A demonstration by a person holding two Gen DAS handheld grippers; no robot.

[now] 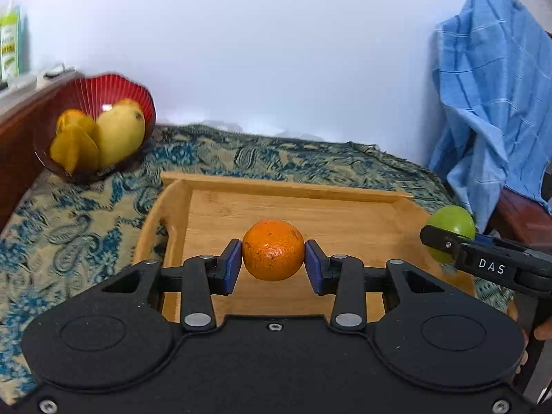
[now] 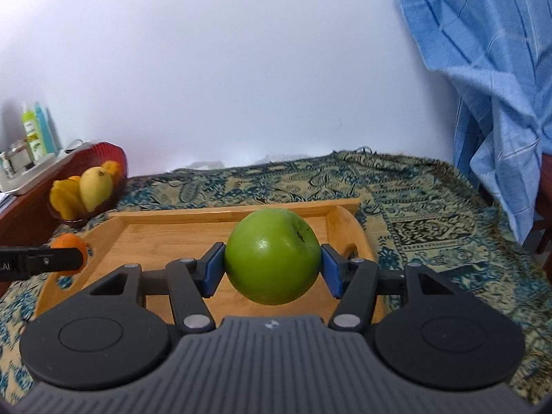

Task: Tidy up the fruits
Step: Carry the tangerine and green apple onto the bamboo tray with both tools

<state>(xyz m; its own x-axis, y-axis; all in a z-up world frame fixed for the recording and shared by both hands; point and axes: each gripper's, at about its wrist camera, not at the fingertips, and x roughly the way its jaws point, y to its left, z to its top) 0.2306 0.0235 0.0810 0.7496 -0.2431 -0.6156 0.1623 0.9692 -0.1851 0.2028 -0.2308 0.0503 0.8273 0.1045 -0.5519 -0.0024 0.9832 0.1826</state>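
Observation:
My left gripper (image 1: 273, 261) is shut on an orange (image 1: 273, 250) and holds it above the wooden tray (image 1: 286, 189). My right gripper (image 2: 272, 265) is shut on a green apple (image 2: 272, 255) and holds it above the same tray (image 2: 172, 215). In the left wrist view the apple (image 1: 452, 220) and right gripper show at the tray's right end. In the right wrist view the orange (image 2: 67, 243) and left gripper show at the tray's left end. A red bowl (image 1: 114, 86) at the far left holds a yellow mango (image 1: 119, 136) and other yellow-orange fruit.
A patterned blue and beige cloth (image 2: 431, 207) covers the surface under the tray. A blue towel (image 1: 490, 103) hangs at the right over a wooden piece. Bottles (image 2: 34, 132) stand on a wooden ledge (image 1: 20, 117) at the far left. A white wall stands behind.

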